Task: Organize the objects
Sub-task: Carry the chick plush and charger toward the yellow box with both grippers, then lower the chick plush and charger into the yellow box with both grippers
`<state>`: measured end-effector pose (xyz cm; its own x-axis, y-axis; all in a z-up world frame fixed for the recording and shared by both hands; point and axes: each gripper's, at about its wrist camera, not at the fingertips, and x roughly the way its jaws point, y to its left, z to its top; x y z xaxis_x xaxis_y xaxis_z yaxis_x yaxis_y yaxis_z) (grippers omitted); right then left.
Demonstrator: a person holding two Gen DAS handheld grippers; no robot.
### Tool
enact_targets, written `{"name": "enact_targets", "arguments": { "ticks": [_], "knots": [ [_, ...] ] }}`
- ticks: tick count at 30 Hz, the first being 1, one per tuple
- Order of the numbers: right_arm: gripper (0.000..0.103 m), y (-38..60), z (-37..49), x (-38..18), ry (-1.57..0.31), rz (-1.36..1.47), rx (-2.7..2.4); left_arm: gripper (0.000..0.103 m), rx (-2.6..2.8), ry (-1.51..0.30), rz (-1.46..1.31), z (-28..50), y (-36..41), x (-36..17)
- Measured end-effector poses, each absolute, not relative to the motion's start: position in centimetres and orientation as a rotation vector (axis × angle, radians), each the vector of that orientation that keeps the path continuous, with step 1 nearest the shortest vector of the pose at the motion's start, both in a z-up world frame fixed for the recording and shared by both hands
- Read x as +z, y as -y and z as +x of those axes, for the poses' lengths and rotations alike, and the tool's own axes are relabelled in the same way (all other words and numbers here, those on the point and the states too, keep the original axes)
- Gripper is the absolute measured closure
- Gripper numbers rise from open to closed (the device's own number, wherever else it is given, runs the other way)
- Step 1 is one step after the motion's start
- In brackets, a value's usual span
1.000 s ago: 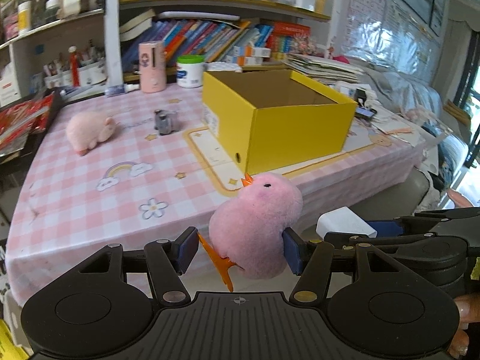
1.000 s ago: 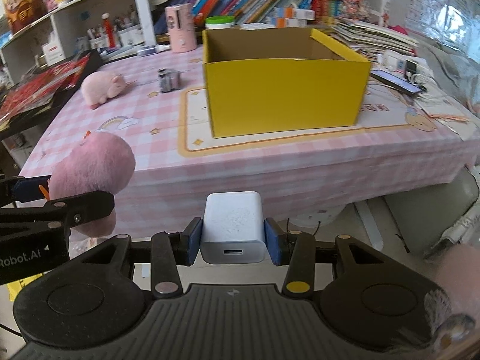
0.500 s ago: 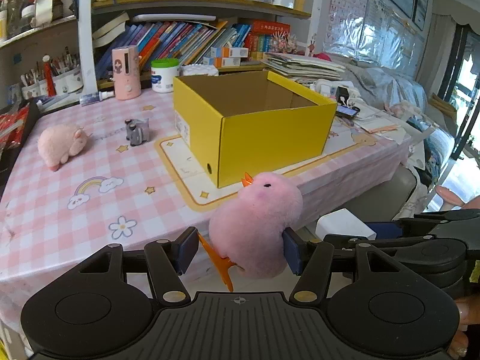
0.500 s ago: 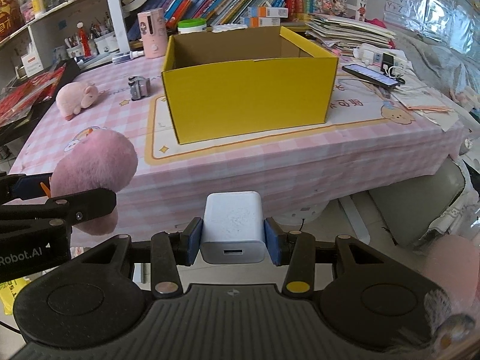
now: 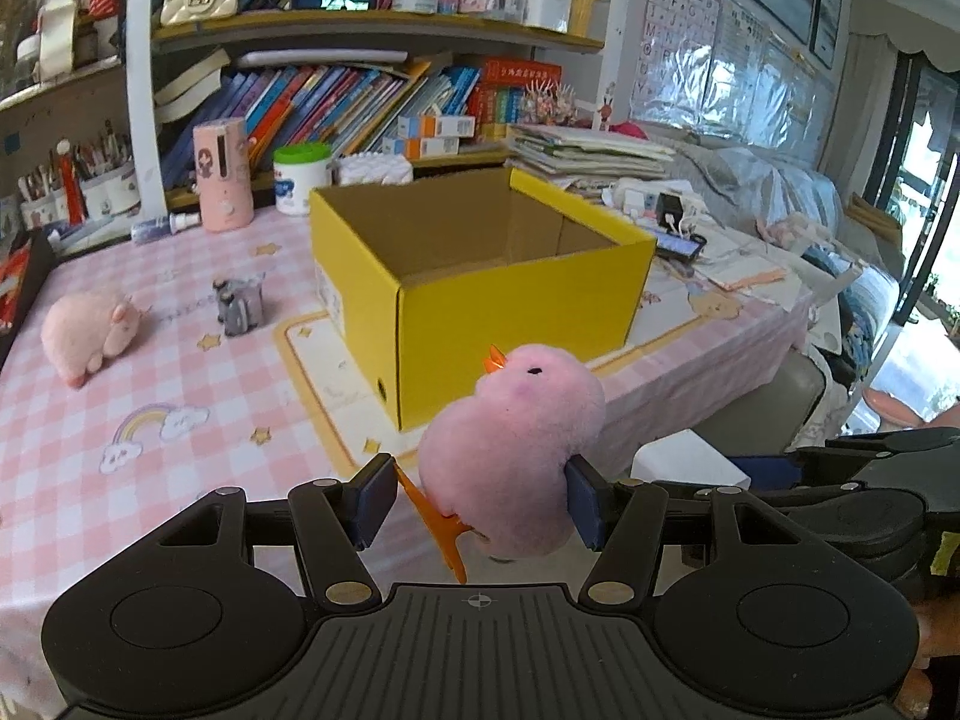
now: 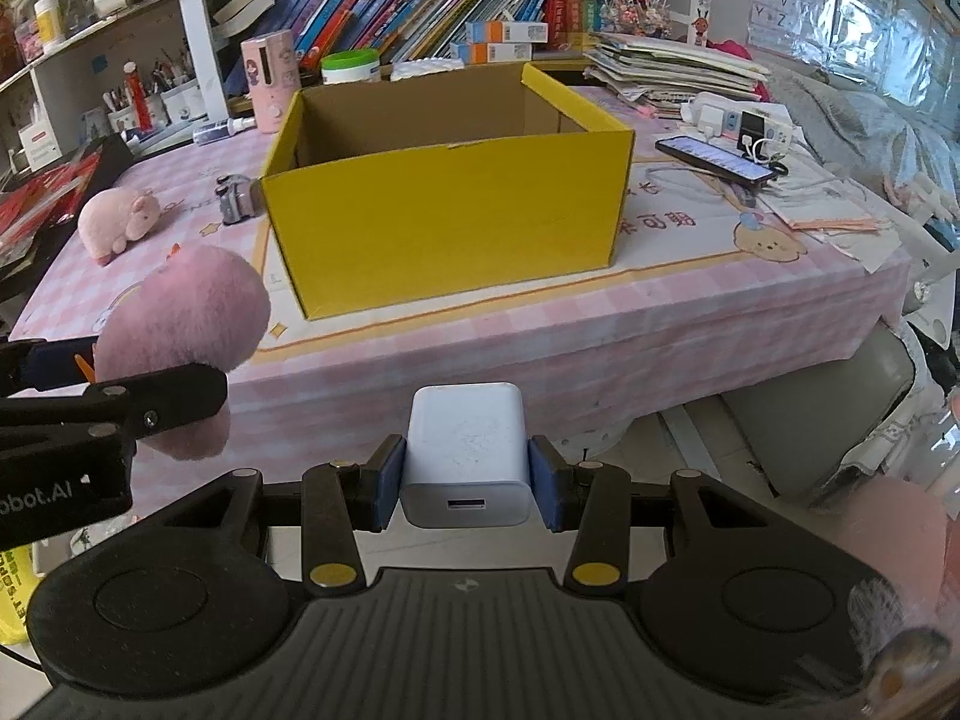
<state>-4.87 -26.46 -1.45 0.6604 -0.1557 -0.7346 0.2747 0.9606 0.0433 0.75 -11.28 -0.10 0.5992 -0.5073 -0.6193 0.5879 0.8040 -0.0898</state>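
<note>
My left gripper [image 5: 480, 507] is shut on a pink plush chick [image 5: 516, 450] with an orange beak and feet, held in front of the table edge. My right gripper [image 6: 465, 480] is shut on a white USB charger block [image 6: 465, 462], also short of the table. An open yellow cardboard box [image 5: 516, 306] stands on the pink checked tablecloth [image 5: 150, 396]; what I see of its inside is bare. The box also shows in the right wrist view [image 6: 444, 204]. A pink plush pig [image 5: 87, 330] and a small grey toy car [image 5: 240, 303] lie left of the box.
Shelves with books, a pink canister [image 5: 222, 174] and a white jar [image 5: 300, 177] stand behind the table. A phone [image 6: 714, 159], chargers and stacked papers [image 6: 666, 60] lie at the table's right. The left gripper with the chick [image 6: 180, 324] shows at the right view's left.
Both grippers have risen and come closer to the table and box, so the box opening shows more from above. The grips on the chick and the charger are unchanged.
</note>
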Motion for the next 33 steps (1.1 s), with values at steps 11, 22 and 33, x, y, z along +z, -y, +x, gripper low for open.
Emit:
{"name": "enact_targets", "arguments": {
  "ticks": [11,22,33],
  "knots": [
    [0.062,30.9,-1.4,1.8,-0.694,0.124,-0.274,0.044,-0.625,-0.563,0.120,4.2,14.5,2.6],
    [0.062,37.2,6.1,5.2,-0.588,0.058,-0.221,0.044,-0.538,-0.515,0.089,10.0,19.0,3.4],
    [0.062,40.5,13.8,4.8,-0.626,0.013,-0.085,0.044,-0.473,-0.588,0.133,14.5,22.7,1.4]
  ]
}}
